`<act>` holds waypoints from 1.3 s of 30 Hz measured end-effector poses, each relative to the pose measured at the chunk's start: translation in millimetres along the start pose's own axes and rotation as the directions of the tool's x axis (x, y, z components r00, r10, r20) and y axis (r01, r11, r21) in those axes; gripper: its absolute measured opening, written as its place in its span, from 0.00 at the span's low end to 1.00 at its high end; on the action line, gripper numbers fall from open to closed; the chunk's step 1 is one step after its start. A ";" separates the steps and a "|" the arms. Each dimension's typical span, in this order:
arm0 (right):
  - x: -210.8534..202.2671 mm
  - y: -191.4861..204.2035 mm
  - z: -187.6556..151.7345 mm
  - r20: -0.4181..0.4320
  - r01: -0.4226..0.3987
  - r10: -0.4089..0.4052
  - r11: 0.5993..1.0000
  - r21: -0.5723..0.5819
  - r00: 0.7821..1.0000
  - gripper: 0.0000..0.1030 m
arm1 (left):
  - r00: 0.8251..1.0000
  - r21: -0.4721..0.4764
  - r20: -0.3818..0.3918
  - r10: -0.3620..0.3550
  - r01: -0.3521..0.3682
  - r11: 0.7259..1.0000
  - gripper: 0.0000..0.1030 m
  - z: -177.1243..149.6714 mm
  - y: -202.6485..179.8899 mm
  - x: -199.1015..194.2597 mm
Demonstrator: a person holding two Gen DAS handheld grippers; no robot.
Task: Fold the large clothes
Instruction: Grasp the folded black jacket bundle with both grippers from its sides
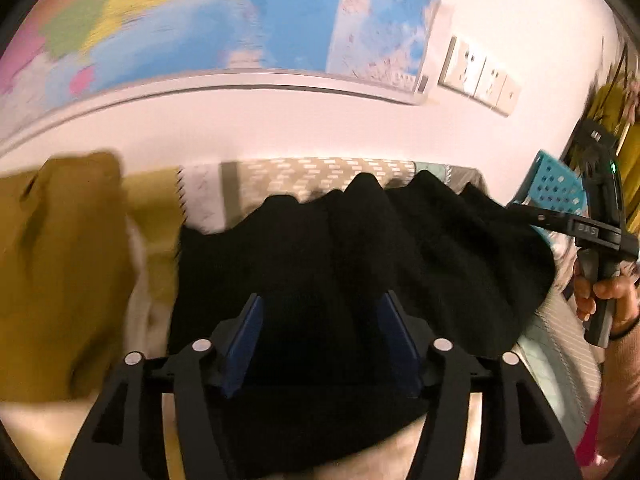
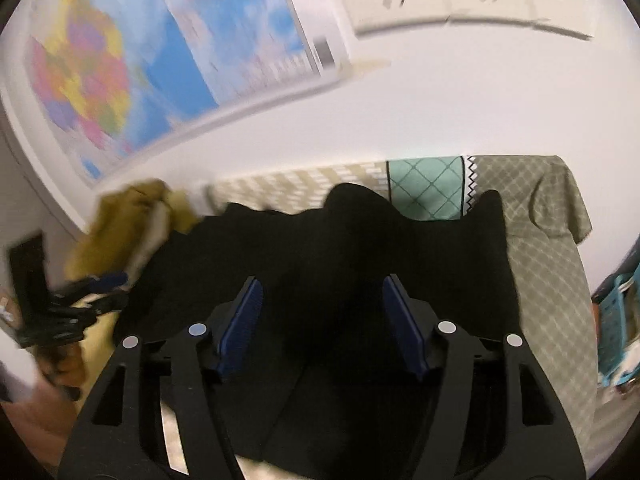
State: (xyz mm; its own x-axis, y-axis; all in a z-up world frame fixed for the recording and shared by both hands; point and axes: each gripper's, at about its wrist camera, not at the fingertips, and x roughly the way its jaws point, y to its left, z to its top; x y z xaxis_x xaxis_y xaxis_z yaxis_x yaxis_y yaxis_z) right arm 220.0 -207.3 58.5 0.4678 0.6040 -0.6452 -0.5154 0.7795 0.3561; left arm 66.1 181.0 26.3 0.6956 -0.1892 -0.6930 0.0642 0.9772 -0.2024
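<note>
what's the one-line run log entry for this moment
task: fold large clothes | left gripper: open over black garment | right gripper: open over it | mustard garment: at its left

No text can be read, seemingly.

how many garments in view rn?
2. Black garment spread mid-surface, under both open grippers: left gripper, right gripper. Mustard garment bunched at its left edge. More may be hidden underneath or out of frame.

The right gripper [image 2: 320, 320] hovers with jaws apart over the black garment [image 2: 320, 240] on patterned bedding [image 2: 544, 280].
</note>
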 end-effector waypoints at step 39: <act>2.4 -53.8 -103.5 0.076 -0.139 0.117 0.836 0.531 0.990 0.86 | 0.955 -0.518 0.003 -0.297 0.256 0.816 0.85 -56.5 26.0 50.3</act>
State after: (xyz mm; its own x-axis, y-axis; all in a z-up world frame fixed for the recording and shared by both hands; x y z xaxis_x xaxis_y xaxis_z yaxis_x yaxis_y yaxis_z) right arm 174.6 -265.0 -32.1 0.4572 0.7019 -0.5461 -0.1150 0.6556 0.7463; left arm 62.4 191.5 -52.9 0.6473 -0.4709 -0.5994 -0.1404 0.6992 -0.7010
